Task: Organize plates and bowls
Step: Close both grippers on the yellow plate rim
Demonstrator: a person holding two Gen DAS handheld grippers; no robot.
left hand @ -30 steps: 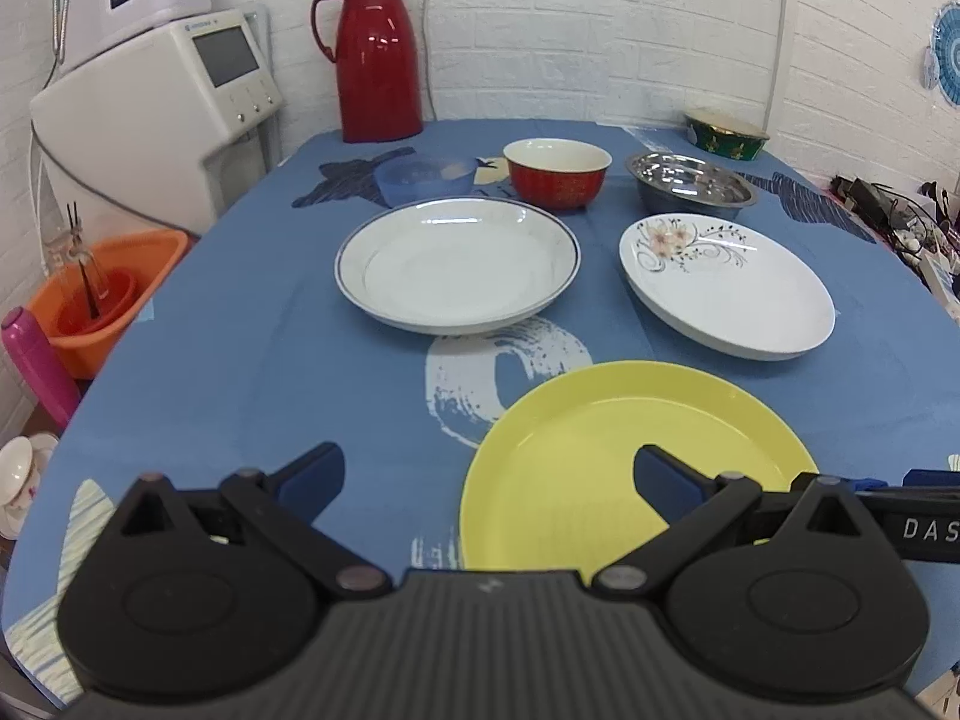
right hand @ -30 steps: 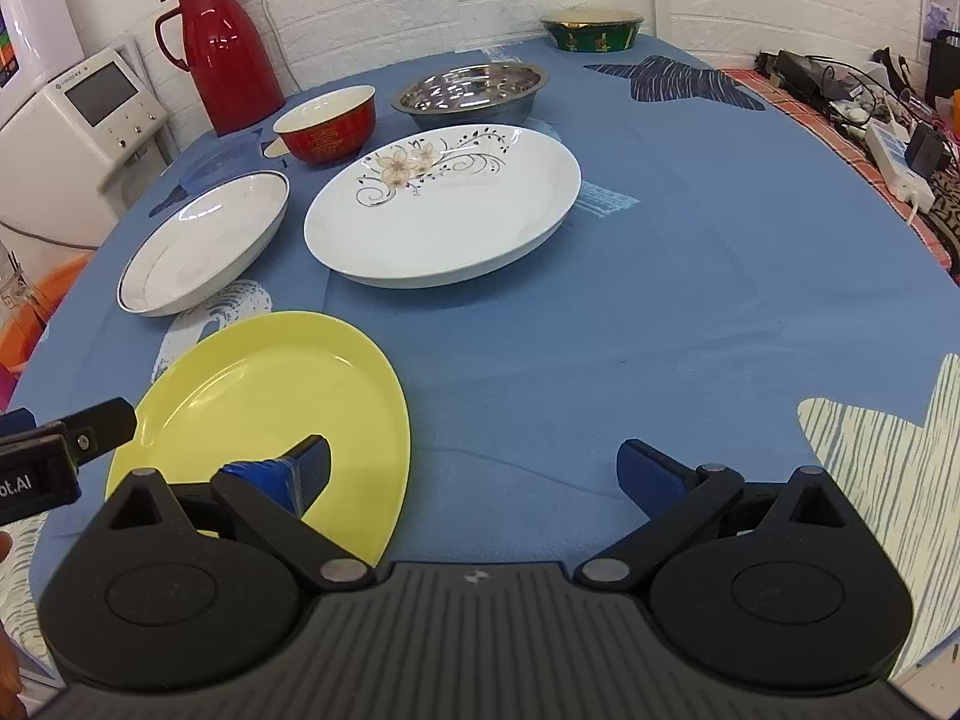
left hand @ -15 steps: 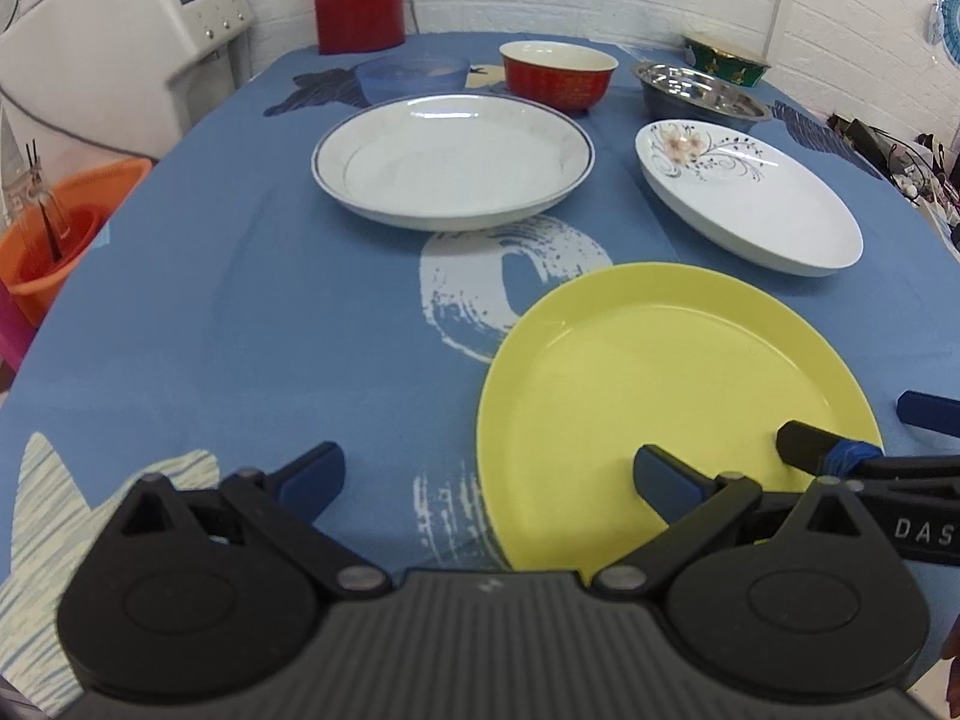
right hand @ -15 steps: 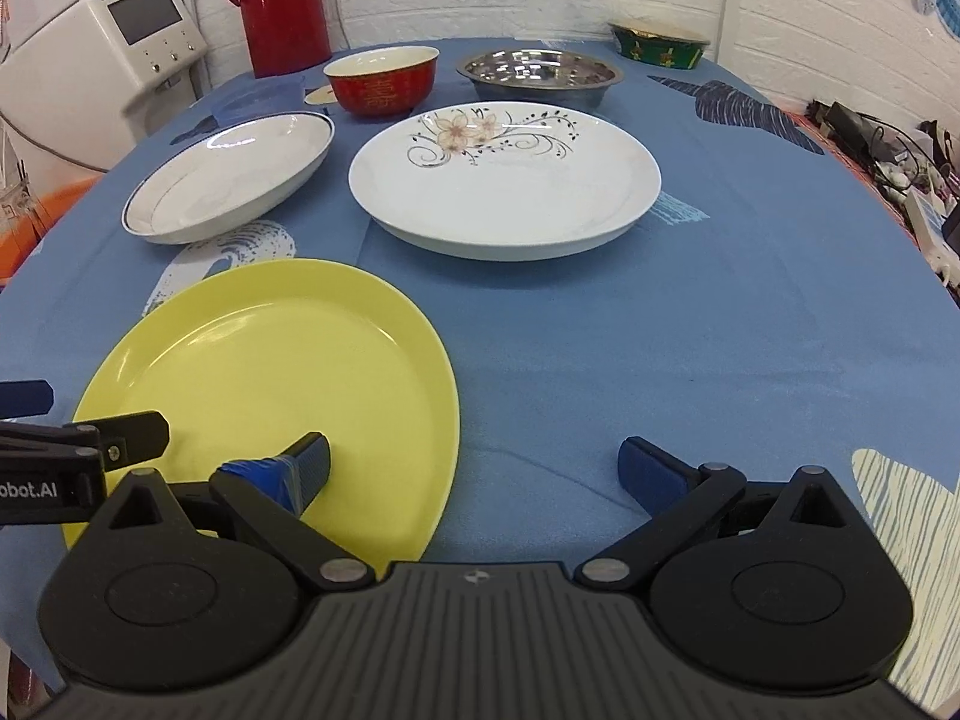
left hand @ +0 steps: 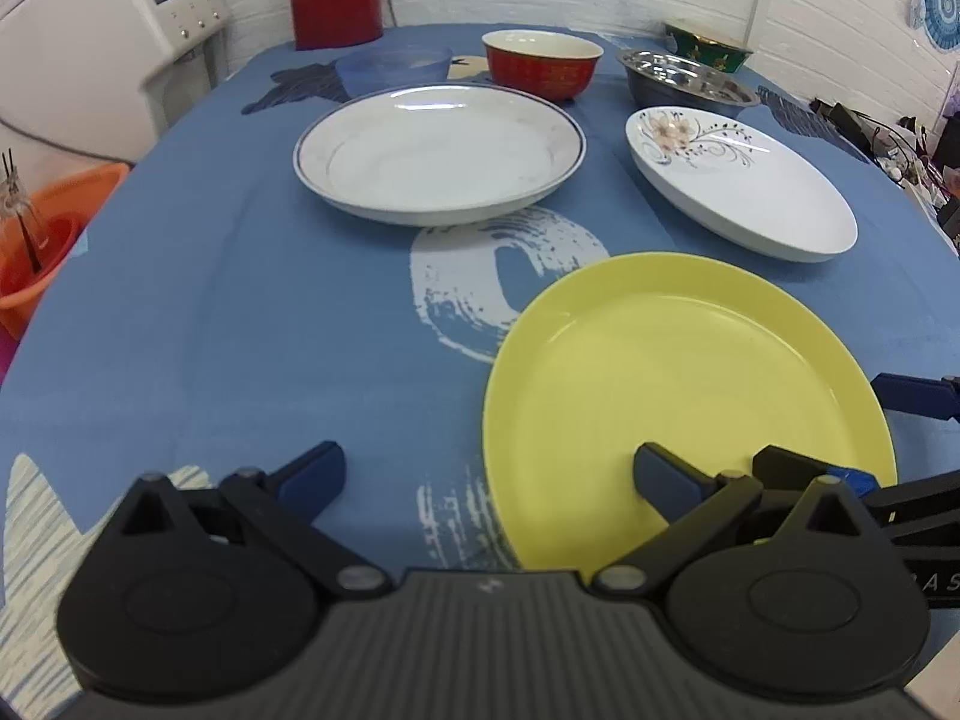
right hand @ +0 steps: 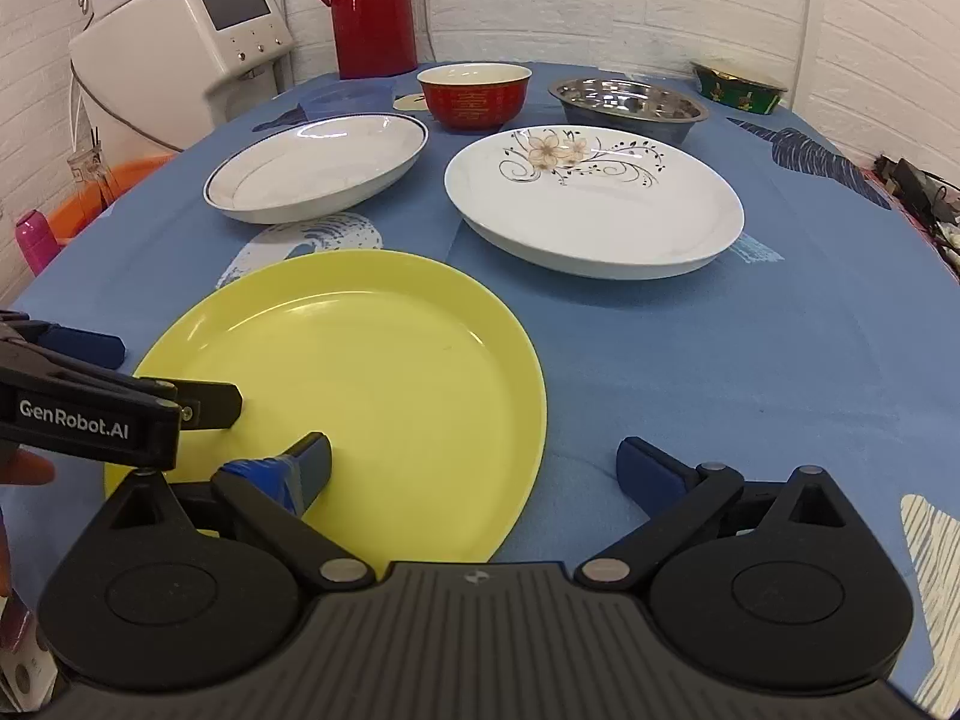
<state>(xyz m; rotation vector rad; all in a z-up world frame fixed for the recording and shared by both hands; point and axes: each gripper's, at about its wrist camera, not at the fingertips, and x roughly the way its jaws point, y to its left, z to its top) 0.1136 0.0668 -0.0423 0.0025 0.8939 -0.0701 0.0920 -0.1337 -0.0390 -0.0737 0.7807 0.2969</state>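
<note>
Readable lettering on the gripper bodies

"GenRobot.AI" stands in white on the left gripper (right hand: pixel 180 372); the right gripper (left hand: pixel 852 438) shows only "AS".

Both grippers have crept forward over the yellow plate (right hand: pixel 360 384); the left gripper (left hand: pixel 489 471) has pulled level with the right gripper (right hand: pixel 474 459), crowding in at nine o'clock.

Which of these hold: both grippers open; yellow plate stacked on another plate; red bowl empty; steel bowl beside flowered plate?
1. Both the left gripper and right gripper are open. True.
2. The round yellow plastic plate is stacked on another plate. False: it lies alone on the blue tablecloth.
3. The red ceramic bowl holds a spoon. False: nothing shows inside.
4. The shiny steel bowl sits behind the white flowered plate. True.
</note>
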